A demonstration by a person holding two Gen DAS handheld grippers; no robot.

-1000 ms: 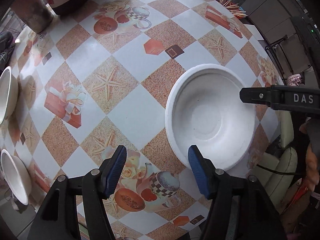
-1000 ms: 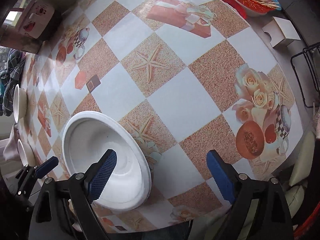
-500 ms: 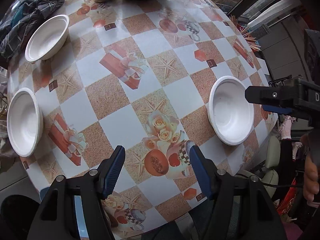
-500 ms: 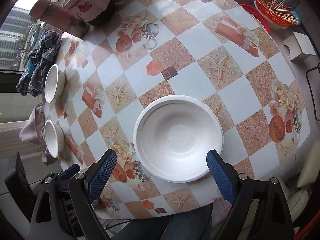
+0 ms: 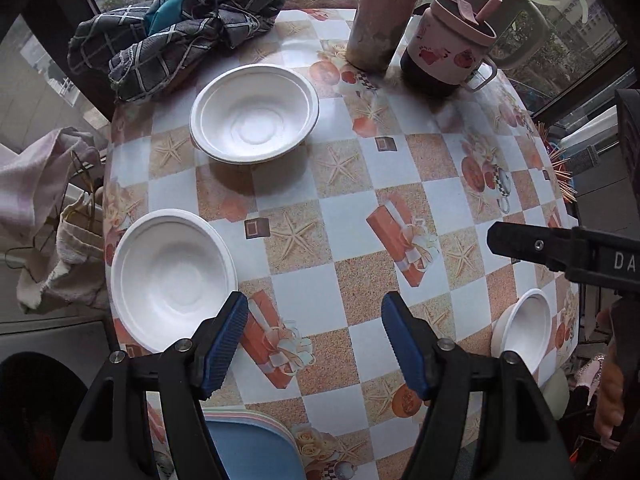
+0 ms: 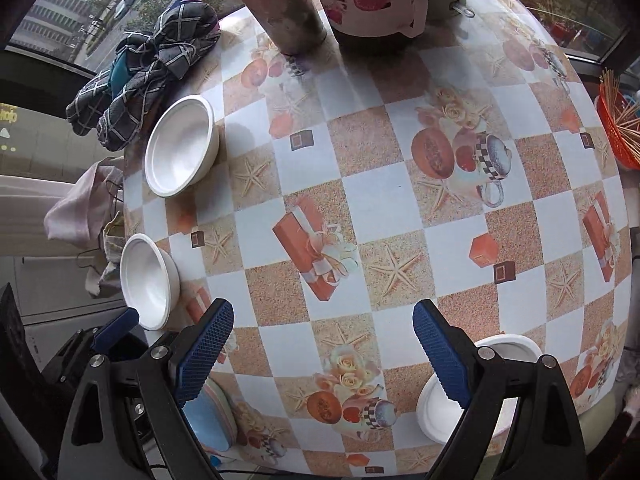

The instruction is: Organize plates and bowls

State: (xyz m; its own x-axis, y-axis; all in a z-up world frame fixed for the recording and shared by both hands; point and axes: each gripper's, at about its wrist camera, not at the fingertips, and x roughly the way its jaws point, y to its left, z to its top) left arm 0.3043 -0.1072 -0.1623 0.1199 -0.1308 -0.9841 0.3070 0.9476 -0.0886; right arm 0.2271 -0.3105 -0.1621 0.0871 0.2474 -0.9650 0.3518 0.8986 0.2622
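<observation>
Three white bowls sit apart on the patterned table. The far bowl [image 5: 254, 114] [image 6: 181, 145] lies near the checked cloth. The near-left bowl [image 5: 172, 272] [image 6: 147, 280] is at the table's left edge. The third bowl [image 5: 522, 330] [image 6: 476, 394] is at the near right edge. A stack of plates, blue on top [image 5: 250, 446] [image 6: 210, 420], lies at the near edge. My left gripper [image 5: 314, 340] is open and empty above the table, just right of the near-left bowl. My right gripper [image 6: 324, 354] is open and empty; its right finger overlaps the third bowl in view.
A rusty metal cylinder [image 5: 386, 12], a pink strawberry mug [image 5: 448, 44] and a pale kettle [image 5: 500, 12] stand at the back. A checked cloth [image 5: 172, 28] lies at back left. A red basket of sticks [image 6: 618, 128] sits off the right edge.
Both grippers have pulled back and tilted up from the third bowl, which stays at the near right edge. The far bowls, mug and plates have come into view.
</observation>
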